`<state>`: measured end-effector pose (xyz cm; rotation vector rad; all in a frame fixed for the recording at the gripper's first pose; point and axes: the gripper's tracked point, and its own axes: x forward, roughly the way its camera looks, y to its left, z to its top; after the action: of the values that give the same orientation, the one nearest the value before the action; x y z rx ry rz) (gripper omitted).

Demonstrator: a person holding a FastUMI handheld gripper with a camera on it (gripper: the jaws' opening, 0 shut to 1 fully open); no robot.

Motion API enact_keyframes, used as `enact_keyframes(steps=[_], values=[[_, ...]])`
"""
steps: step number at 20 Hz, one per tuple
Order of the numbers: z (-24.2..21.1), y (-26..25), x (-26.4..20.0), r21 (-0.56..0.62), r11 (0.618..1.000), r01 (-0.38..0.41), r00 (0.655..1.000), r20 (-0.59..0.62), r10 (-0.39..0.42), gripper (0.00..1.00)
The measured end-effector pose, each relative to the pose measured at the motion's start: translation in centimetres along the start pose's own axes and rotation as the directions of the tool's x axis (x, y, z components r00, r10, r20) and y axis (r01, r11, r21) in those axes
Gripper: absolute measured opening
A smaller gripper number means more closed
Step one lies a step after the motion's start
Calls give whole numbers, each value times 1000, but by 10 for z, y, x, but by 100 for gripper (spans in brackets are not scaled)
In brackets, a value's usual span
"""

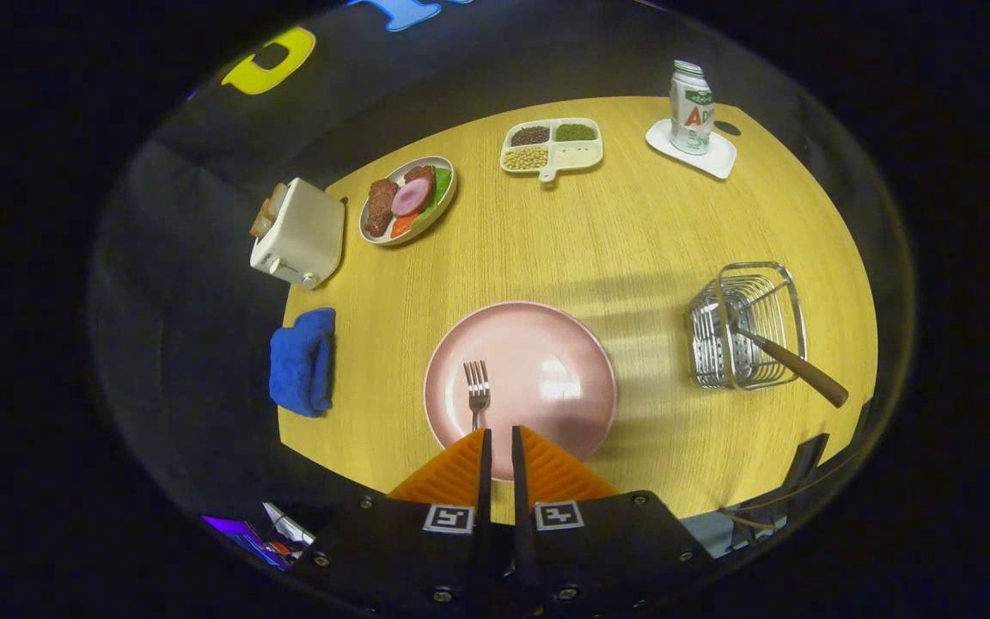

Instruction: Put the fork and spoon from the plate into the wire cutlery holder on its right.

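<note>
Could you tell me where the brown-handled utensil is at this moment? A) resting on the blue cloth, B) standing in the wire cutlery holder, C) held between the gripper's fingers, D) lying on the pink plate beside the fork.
B: the brown-handled utensil leans in the wire cutlery holder, its handle sticking out, while only the fork lies on the pink plate, just ahead of the near-closed gripper.

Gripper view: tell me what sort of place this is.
Probably a staged dining table in a recording booth: a wooden table holds a toaster, a plate of food and a pink plate with a fork. The gripper is nearly shut above it.
</note>
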<state>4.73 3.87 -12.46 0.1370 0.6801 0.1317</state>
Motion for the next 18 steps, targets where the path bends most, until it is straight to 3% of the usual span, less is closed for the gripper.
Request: enact_keyframes(steps=[5,11,14,18], values=[[-27,11,46,-38,999,-22,998,-63,20,12],[-52,8,93,-69,998,5,991,-135,-14,12],[-55,13,99,-47,999,5,989,-148,-12,12],[-37,18,91,9,1000,11,998,-69,-10,13]])
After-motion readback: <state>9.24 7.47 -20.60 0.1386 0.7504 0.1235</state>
